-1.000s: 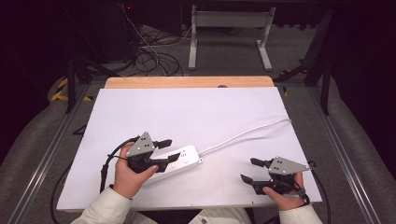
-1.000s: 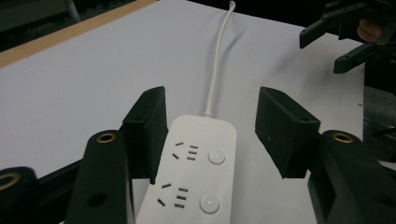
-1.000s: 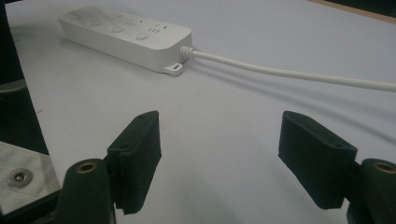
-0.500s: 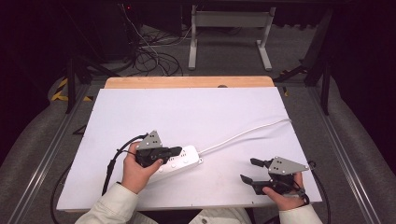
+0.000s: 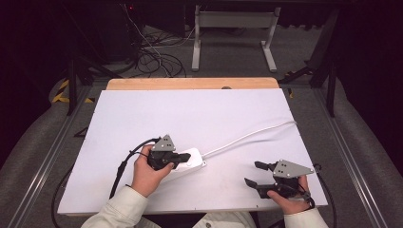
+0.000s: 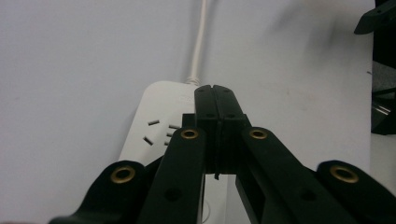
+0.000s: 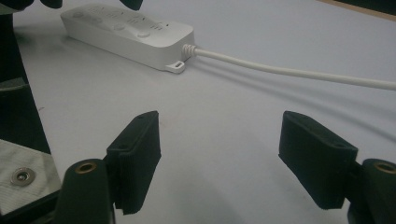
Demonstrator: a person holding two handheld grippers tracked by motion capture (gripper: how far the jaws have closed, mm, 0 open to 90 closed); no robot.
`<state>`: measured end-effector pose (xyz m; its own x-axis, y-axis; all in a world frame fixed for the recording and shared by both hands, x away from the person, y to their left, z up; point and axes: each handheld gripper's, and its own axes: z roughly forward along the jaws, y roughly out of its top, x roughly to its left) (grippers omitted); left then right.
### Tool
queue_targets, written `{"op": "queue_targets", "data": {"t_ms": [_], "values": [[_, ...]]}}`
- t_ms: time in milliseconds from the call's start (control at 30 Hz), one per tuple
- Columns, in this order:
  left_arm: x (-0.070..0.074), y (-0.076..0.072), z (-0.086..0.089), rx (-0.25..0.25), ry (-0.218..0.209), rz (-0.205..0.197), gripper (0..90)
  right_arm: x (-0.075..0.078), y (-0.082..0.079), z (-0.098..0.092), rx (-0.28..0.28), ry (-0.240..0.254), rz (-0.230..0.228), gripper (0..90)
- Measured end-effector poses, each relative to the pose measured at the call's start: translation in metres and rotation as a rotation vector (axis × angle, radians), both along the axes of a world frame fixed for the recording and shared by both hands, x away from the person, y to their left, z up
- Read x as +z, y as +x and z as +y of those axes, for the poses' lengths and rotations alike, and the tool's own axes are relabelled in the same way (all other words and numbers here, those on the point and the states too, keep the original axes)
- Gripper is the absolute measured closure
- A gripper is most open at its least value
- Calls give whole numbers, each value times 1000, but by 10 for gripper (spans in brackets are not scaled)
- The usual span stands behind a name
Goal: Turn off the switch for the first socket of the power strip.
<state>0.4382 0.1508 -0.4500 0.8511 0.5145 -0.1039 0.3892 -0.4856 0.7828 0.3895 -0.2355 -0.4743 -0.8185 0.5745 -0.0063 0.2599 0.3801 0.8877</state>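
Power strip (image 5: 187,159) sits on the white bench (image 5: 199,118), near-left of centre, its white cord (image 5: 247,137) running off toward the far right edge. Left claw (image 5: 183,156) is right over it — jaws pressed together, nothing between them, tips above the strip's cord end in the left gripper view (image 6: 215,98). Whether the tips touch the casing, can't tell. Socket slots (image 6: 159,130) show just left of the tips there.

Right claw (image 5: 253,173) is spread wide, holding nothing, parked low on the bench well apart from the strip. In the right gripper view (image 7: 219,149) the strip (image 7: 128,35) lies ahead with the cord (image 7: 289,70) leaving to the right.

Read of the step: left claw looks set to press or pin something on the strip's top face, likely a switch near the cord end — a guess from the pose.

How to do it well:
- Keep the left jaws together so the tip acts as one blunt point.
- Come straight down on the casing, not at an angle; the strip is light and would probably skate on the smooth sheet.
- Aim the tip clear of the socket slots.
- If it slides, bring the right claw in to brace the casing by the cord end, and leave the cord itself alone.
- Light force only.
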Motion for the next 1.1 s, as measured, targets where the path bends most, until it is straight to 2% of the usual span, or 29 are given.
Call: {"op": "queue_targets", "data": {"t_ms": [133,433,767,1000,1100], "values": [[-5,3,-6,9,28,32,900,0,0,0,2,0,-2,301],[-11,5,-13,24,68,43,900,0,0,1,8,-5,2,300],[-12,5,-15,27,88,35,900,0,0,1,8,-4,1,300],[-13,3,-16,28,115,14,900,0,0,1,11,-3,2,301],[-13,4,-16,25,117,19,900,0,0,1,10,-4,3,300]]}}
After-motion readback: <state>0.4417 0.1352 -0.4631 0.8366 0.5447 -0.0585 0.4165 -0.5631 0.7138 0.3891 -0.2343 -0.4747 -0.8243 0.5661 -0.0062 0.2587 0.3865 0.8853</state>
